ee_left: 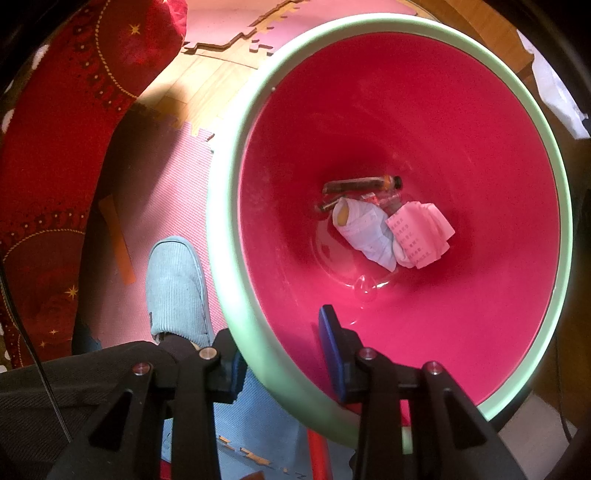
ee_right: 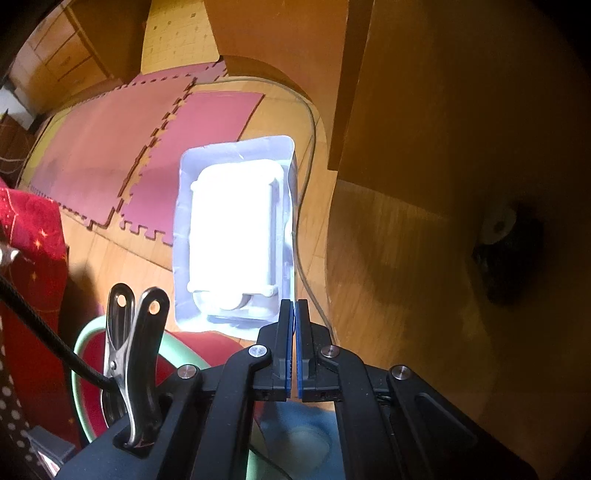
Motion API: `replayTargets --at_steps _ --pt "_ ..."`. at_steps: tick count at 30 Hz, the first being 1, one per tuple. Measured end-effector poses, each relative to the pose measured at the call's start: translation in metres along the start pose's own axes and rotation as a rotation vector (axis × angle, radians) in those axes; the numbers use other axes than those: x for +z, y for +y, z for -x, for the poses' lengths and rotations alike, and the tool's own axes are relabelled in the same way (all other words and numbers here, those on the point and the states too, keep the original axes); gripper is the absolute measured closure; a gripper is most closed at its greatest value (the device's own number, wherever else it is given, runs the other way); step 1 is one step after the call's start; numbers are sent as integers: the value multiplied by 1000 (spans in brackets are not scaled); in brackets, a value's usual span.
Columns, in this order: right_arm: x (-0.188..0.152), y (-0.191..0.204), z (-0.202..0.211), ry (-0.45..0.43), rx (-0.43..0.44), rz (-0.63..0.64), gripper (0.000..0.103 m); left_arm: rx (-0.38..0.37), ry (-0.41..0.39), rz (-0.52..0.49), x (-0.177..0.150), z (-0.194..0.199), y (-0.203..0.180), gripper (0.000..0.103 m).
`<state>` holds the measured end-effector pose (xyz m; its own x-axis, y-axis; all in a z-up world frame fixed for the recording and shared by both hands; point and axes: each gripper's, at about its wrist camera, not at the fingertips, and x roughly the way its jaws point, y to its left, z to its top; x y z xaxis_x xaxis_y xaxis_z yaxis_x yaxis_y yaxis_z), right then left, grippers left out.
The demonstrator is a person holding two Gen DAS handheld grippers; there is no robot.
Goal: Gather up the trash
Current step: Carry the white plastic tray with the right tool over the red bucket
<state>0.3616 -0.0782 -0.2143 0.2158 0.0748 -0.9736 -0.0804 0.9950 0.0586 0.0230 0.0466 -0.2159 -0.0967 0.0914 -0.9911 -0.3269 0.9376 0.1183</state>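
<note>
Left gripper (ee_left: 282, 347) pinches the bin rim (ee_left: 236, 206), one finger outside, one inside. Risk: thin grip, so the bin may tilt or slip.
Bin floor, centre: one brown bottle (ee_left: 364, 184) at 12 o'clock, one white wad (ee_left: 364, 230), one pink paper (ee_left: 421, 232) at 3 o'clock.
Right gripper (ee_right: 294, 314), fingers pressed together on the edge of one white plastic tray (ee_right: 236, 236), which hangs above the floor; bin at 7 o'clock. Risk: the tray may swing, slip off the edge hold and miss the bin

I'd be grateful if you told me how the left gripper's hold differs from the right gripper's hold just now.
The left gripper has its jaws astride the bucket rim, clamping the wall; the right gripper has its jaws pressed together on the edge of a clear plastic package. The bucket is big and rigid, the package thin. Both are gripping.
</note>
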Motion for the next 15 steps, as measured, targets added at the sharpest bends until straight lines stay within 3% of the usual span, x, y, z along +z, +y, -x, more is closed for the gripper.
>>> replayTargets --at_steps 15 --pt "-2 10 1 15 20 66 101 0 -1 2 1 0 -1 67"
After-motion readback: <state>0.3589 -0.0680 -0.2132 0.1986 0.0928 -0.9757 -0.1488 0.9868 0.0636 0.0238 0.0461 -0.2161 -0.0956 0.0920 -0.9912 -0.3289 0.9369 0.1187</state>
